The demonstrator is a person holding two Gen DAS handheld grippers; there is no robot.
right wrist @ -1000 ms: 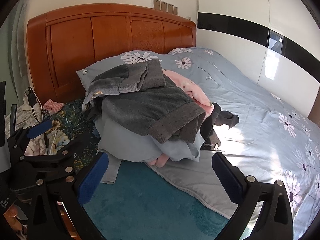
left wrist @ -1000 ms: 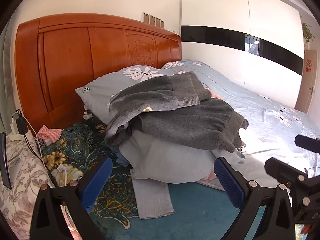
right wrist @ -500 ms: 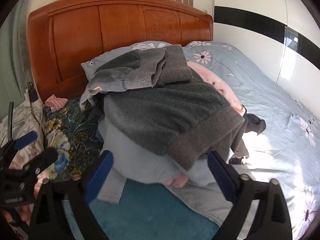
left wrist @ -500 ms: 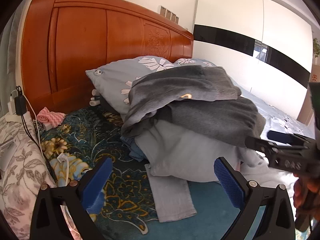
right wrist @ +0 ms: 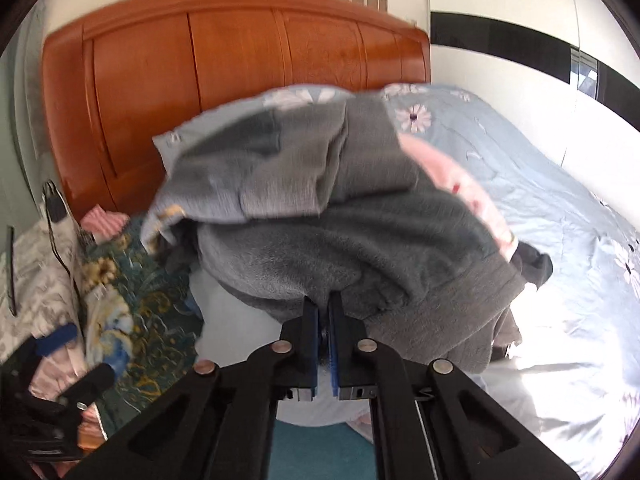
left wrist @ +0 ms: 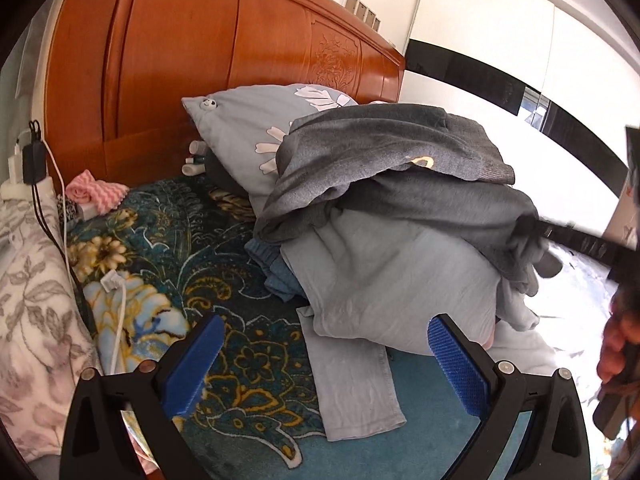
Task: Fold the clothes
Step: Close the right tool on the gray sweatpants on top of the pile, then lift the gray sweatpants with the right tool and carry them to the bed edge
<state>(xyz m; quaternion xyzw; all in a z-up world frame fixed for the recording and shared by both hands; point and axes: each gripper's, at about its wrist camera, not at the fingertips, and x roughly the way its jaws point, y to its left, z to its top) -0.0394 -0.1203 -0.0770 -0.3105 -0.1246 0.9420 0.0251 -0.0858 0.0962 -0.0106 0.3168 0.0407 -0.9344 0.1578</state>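
- Bed (right wrist: 560,216): pale floral cover on its right half; wooden headboard (left wrist: 224,80) along the far edge. Teal blanket (left wrist: 224,264) spreads over the left side up to the headboard.
- Open room: bare teal strip at the near edge in front of the pile; the sunlit cover to the right lies flat and free.
- Clothes pile (left wrist: 400,240): heaped mid-bed, leaning on a pillow (left wrist: 256,128). Grey sweater (right wrist: 360,248) on top, light blue garment (left wrist: 384,288) beneath, one leg of it trailing toward the near edge.
- Right view only: pink garment (right wrist: 452,176) on the pile's far right, dark item (right wrist: 534,266) at its right foot.
- Left view only: pink cloth (left wrist: 96,194) by the headboard, white cable (left wrist: 118,320) on the blanket, patterned pillow (left wrist: 36,288) at the left edge.
- Right gripper (right wrist: 323,312): pads pressed together, pinching the sweater's near hem at the pile's front. Frame is motion-blurred.
- Left gripper (left wrist: 324,360): pads spread wide, level, hovering above the near edge, clear of the trailing leg. Touching nothing.
- Right hand (left wrist: 618,344): partly visible at the left view's right margin, around the gripper handle.
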